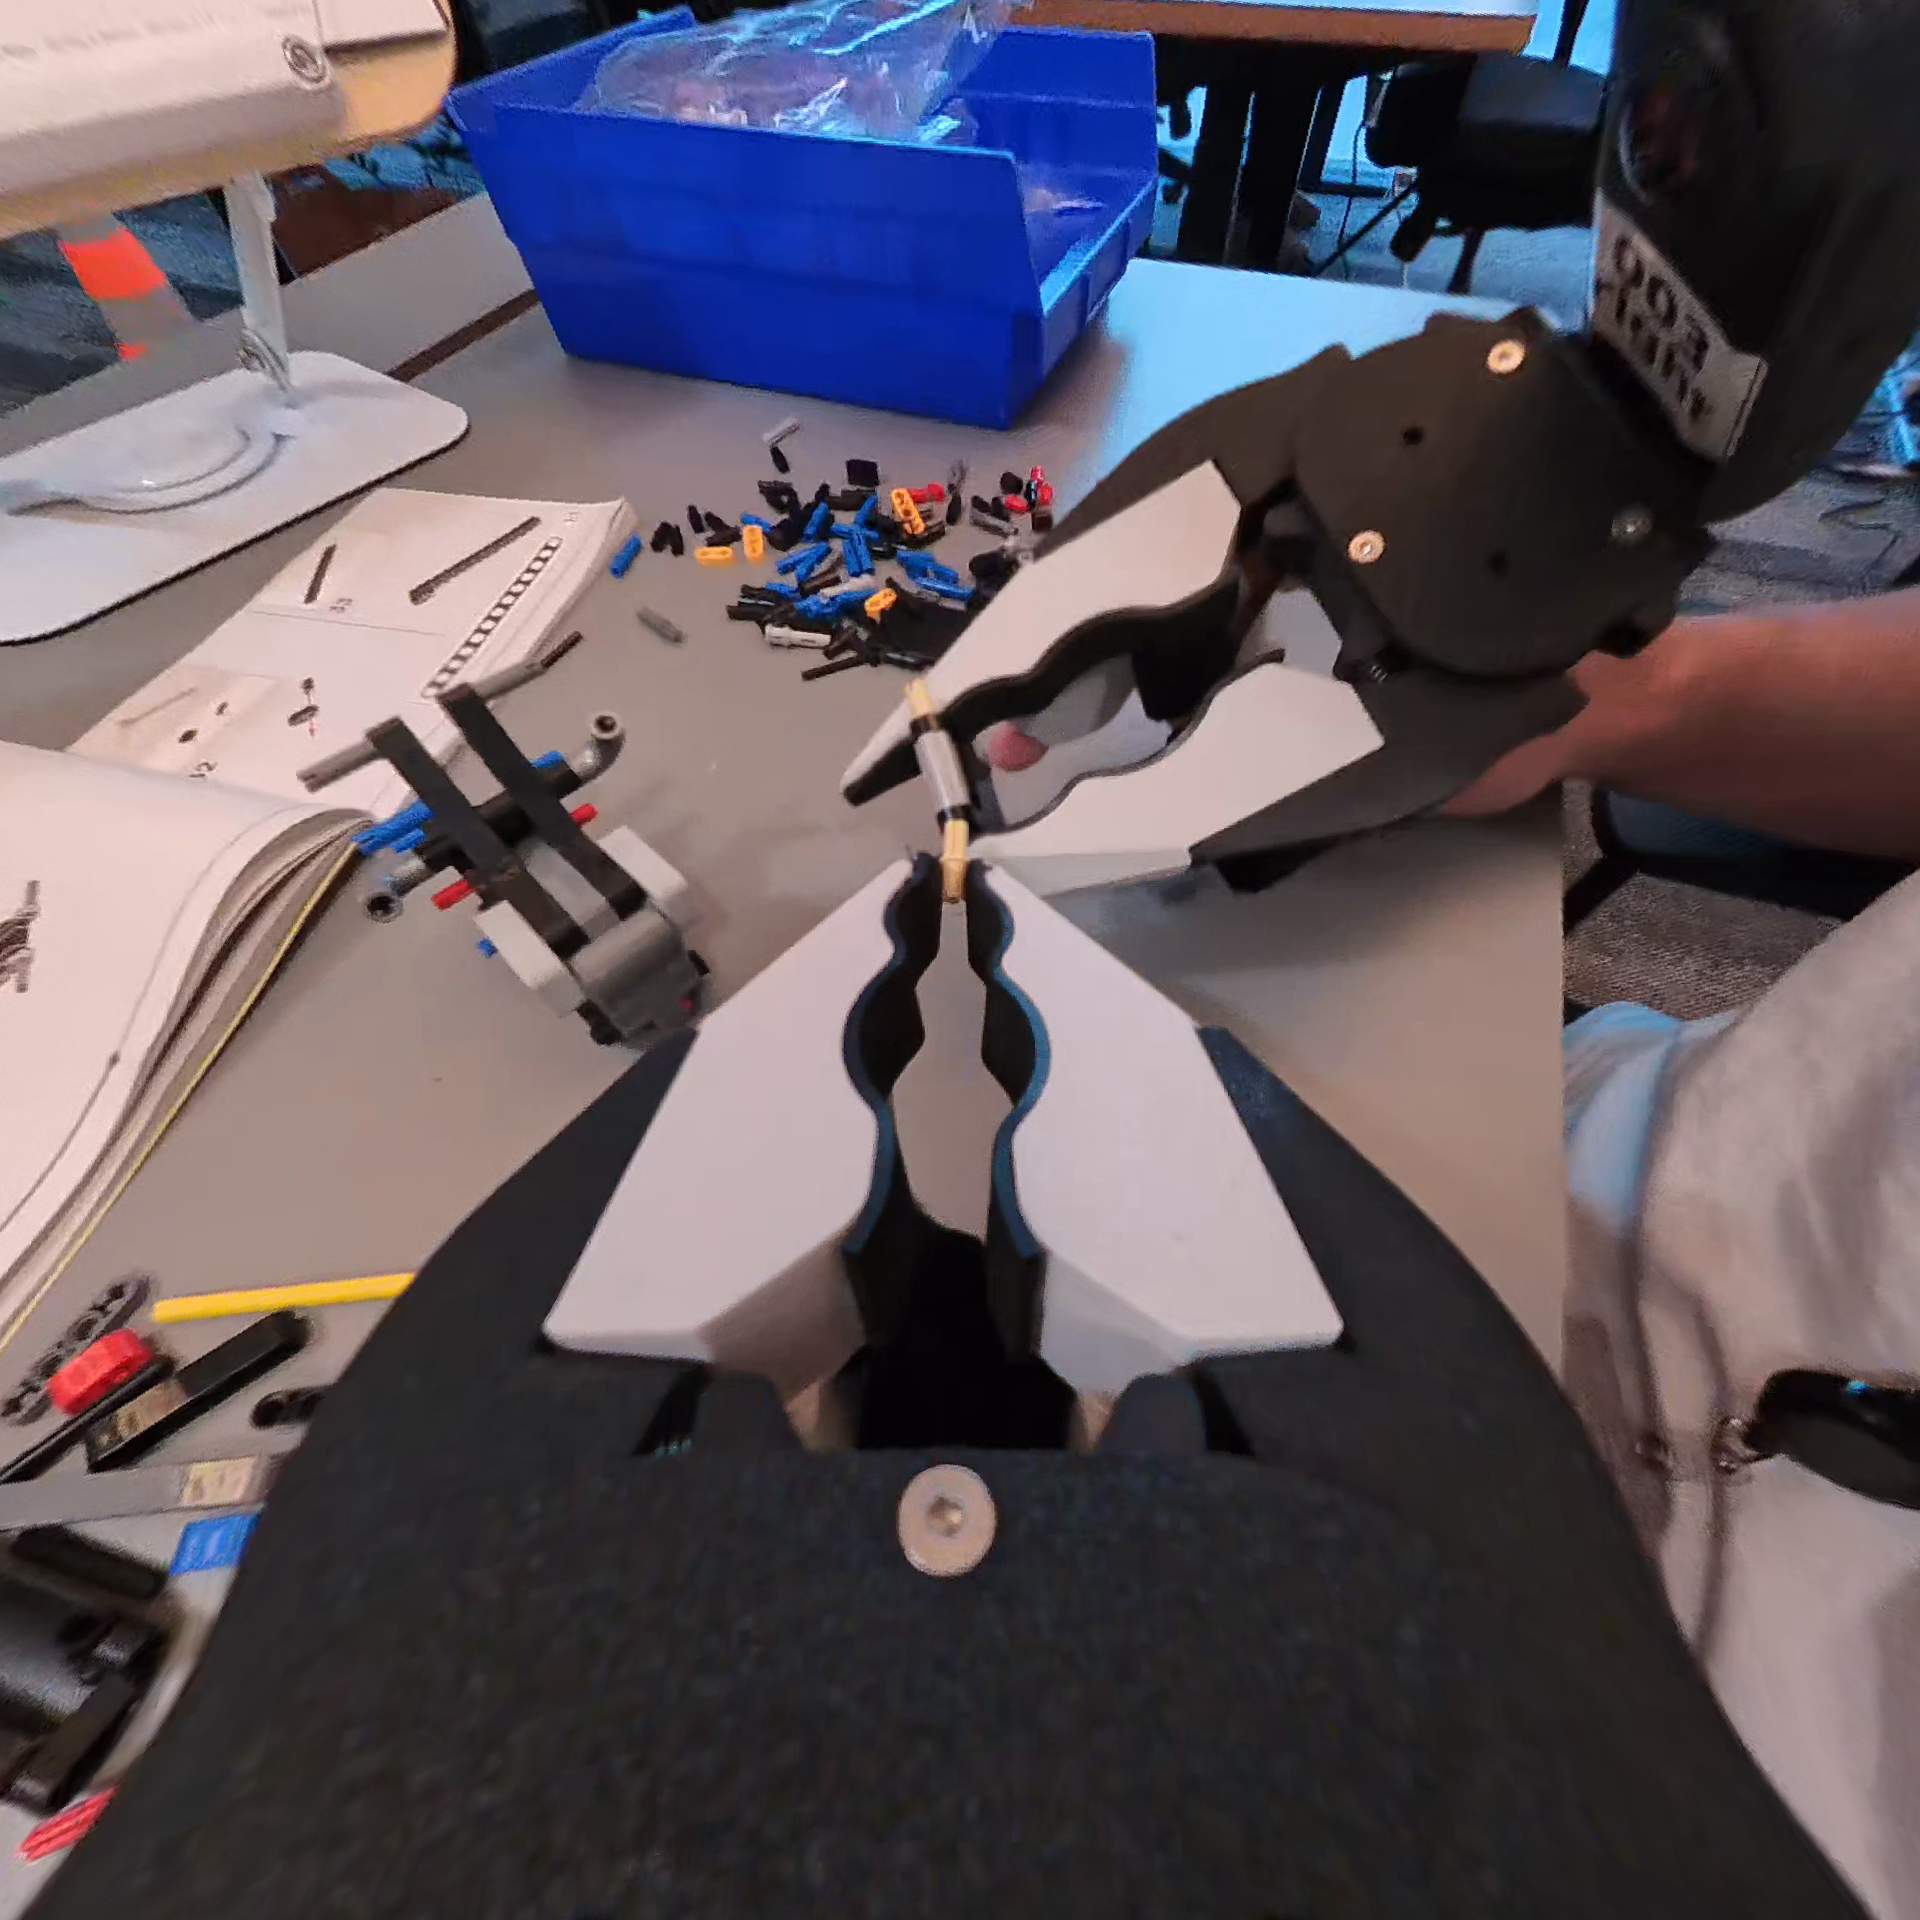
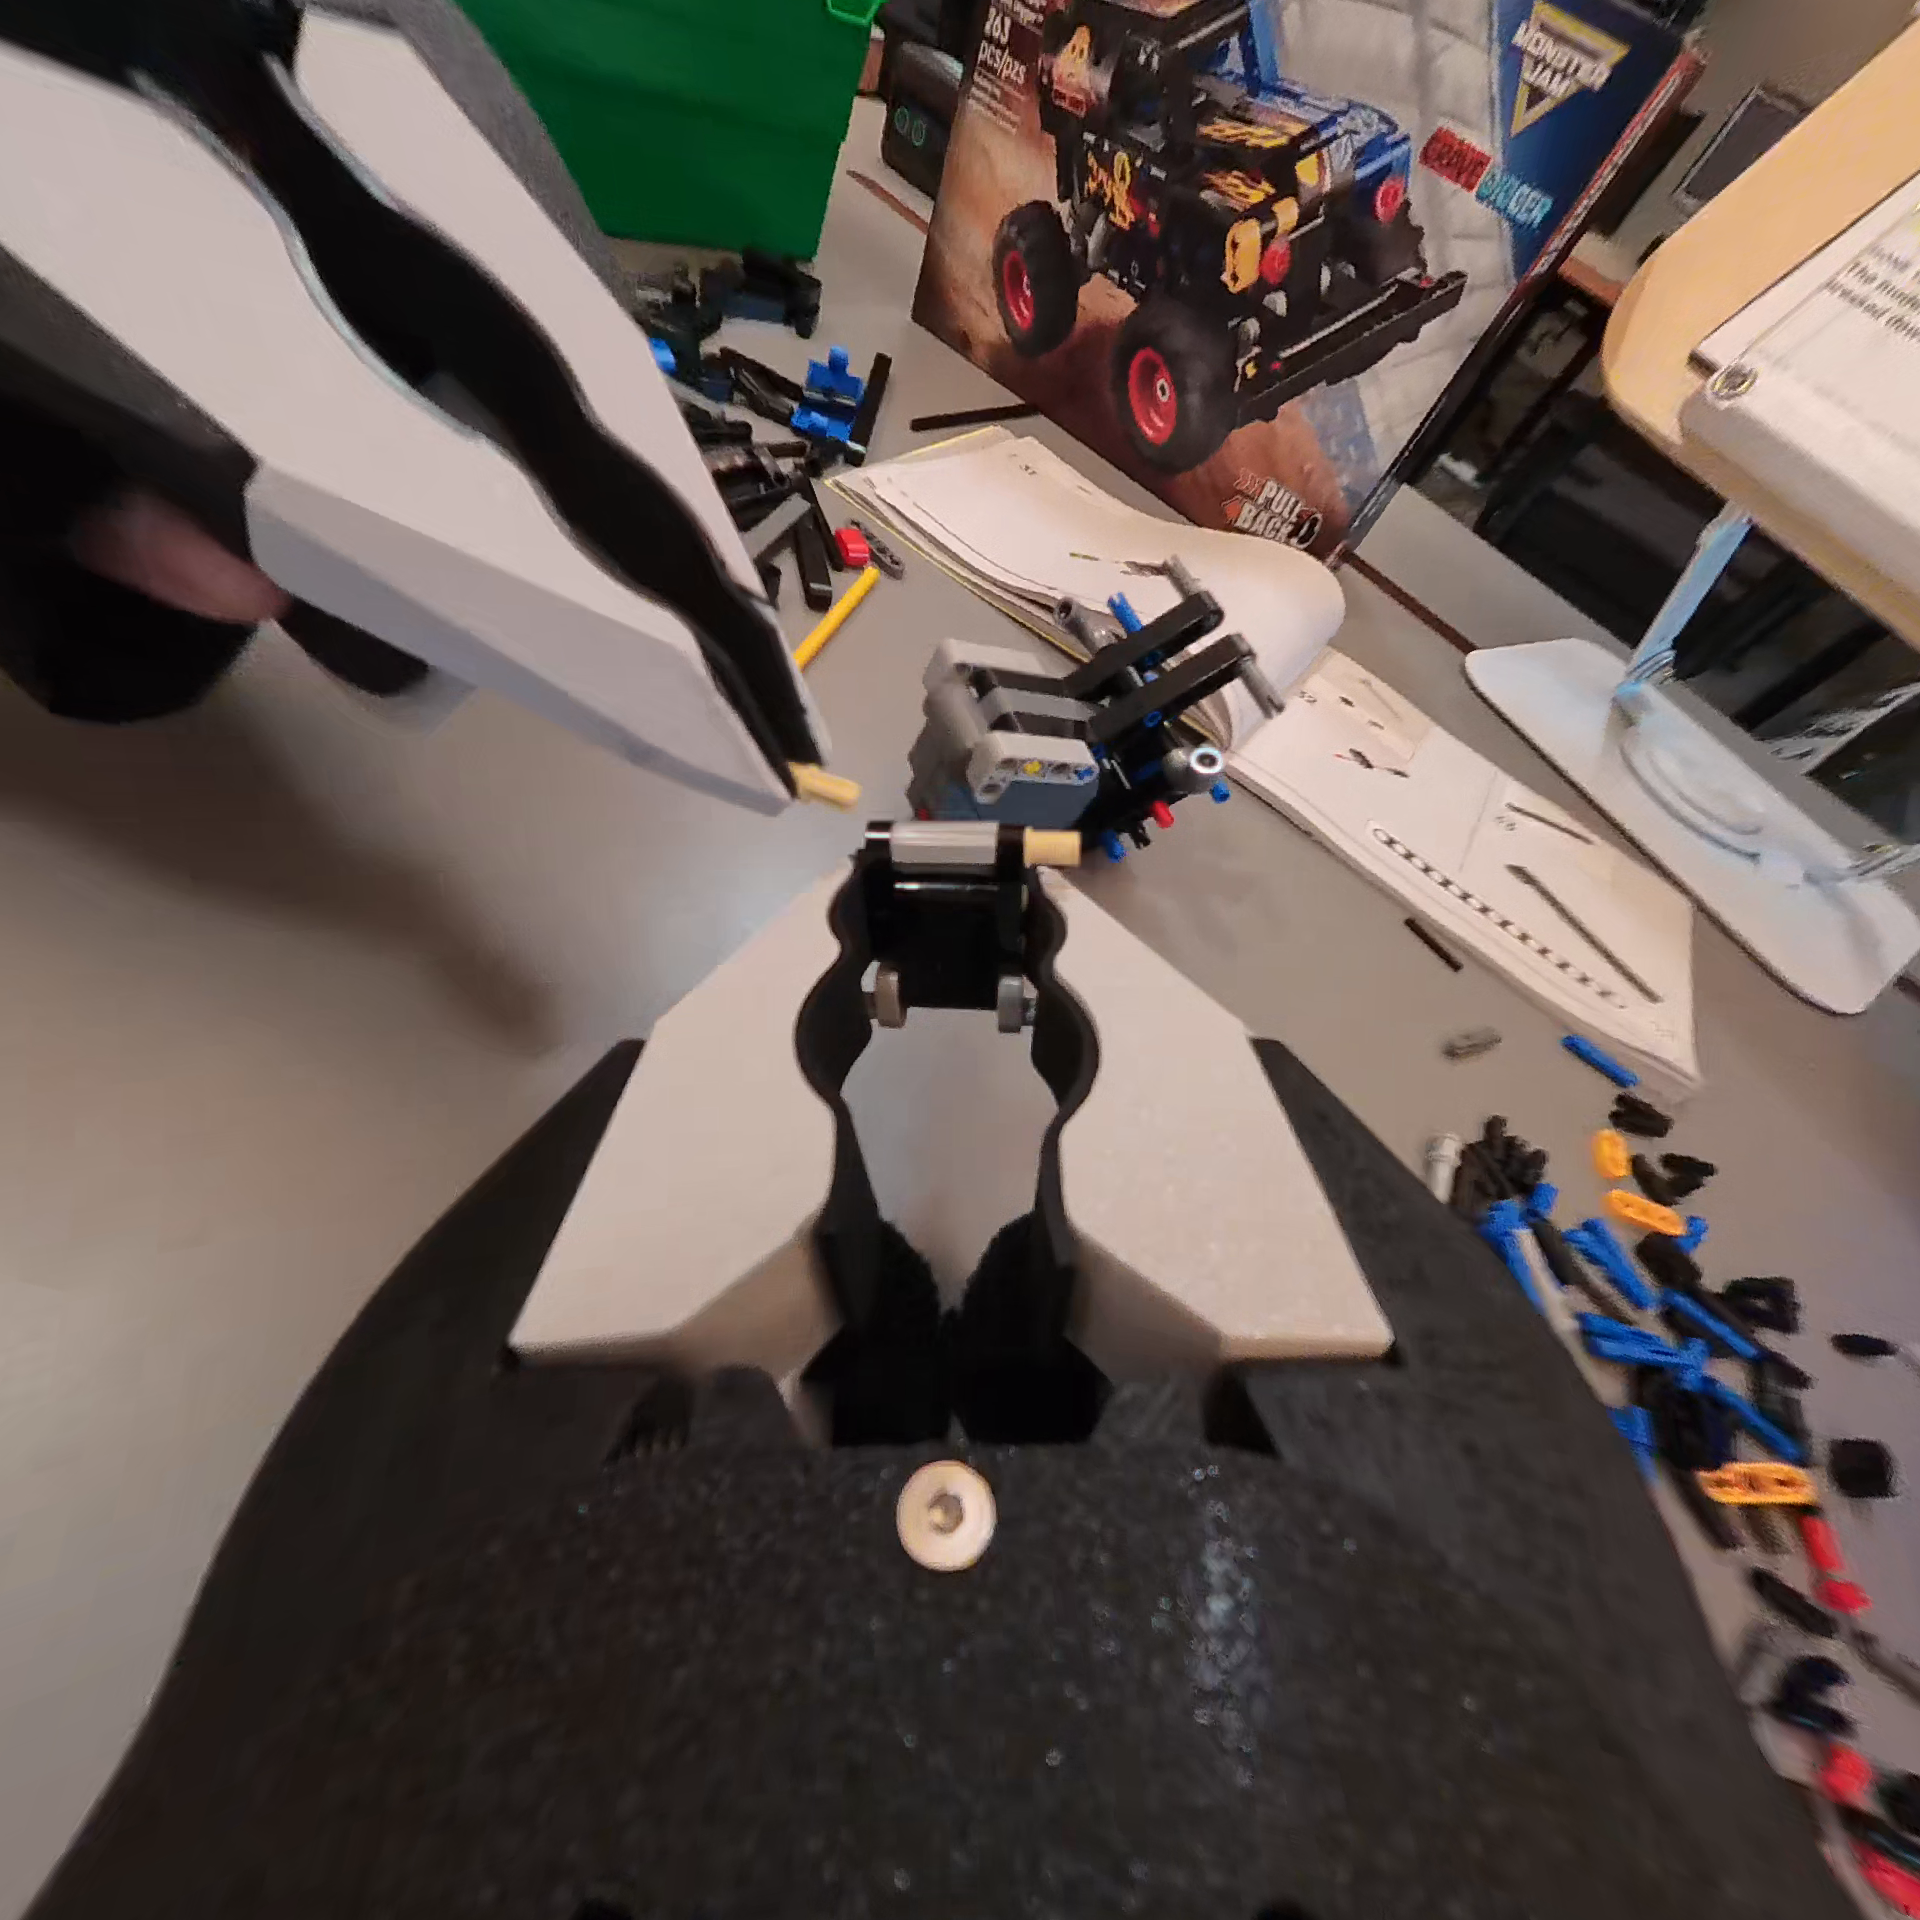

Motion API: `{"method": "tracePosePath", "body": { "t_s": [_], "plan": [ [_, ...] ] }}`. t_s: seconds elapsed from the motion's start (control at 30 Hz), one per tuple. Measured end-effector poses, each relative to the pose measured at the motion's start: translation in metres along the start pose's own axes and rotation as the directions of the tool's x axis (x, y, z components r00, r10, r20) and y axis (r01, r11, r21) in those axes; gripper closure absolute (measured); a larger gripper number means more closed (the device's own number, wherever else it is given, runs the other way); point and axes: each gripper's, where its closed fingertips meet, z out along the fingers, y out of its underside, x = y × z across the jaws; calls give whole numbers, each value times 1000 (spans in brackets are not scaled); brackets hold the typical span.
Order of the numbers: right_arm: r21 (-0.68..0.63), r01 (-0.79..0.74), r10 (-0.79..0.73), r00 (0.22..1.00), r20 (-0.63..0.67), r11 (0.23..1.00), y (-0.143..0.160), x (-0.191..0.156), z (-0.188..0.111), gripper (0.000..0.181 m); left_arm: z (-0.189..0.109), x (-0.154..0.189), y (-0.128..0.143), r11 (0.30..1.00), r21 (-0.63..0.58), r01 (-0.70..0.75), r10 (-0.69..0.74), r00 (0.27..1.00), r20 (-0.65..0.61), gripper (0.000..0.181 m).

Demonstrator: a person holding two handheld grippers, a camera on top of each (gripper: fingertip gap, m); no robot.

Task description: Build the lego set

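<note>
My left gripper (image 1: 951,881) is shut on a small tan pin (image 1: 954,860) at its tips. My right gripper (image 2: 945,883) is shut on a small black subassembly (image 2: 940,935) with a grey sleeve (image 2: 943,844) across its top and a tan pin (image 2: 1055,847) at one end. In the right wrist view the left gripper (image 2: 802,771) comes in from the upper left, and its tan pin (image 2: 826,787) sits just off the sleeve's black end. In the left wrist view the right gripper (image 1: 935,774) comes in from the right. The partly built grey and black model (image 1: 561,894) stands on the table.
An open instruction booklet (image 1: 364,613) lies behind the model. A pile of loose blue, black and orange pieces (image 1: 852,561) lies beside a blue bin (image 1: 810,270). A white stand base (image 1: 208,457) is at the left. The set's box (image 2: 1247,260) and a green bin (image 2: 686,114) stand behind.
</note>
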Motion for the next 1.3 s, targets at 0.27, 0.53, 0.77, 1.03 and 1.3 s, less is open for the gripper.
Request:
{"method": "tracePosePath", "body": {
  "t_s": [0.27,0.53,0.77,1.03,1.3],
  "plan": [
    [20,-82,82,996,21,996,-3,-1,0,155,4,2,2,993,-57,107,-105,994,41,178],
    [22,-57,57,998,-17,998,-4,-1,1,155,3,0,0,991,-48,126,-122,990,75,179],
    [44,-28,31,998,-62,999,-7,2,-1,156,3,0,-1,976,-73,205,-199,977,79,179],
    [69,-59,62,997,-41,996,-11,1,-2,155,1,0,-3,975,-73,210,-205,976,79,179],
    [75,-83,85,996,-23,994,-12,1,-2,155,0,-2,-4,966,-73,249,-243,967,82,179]
  ]
}}
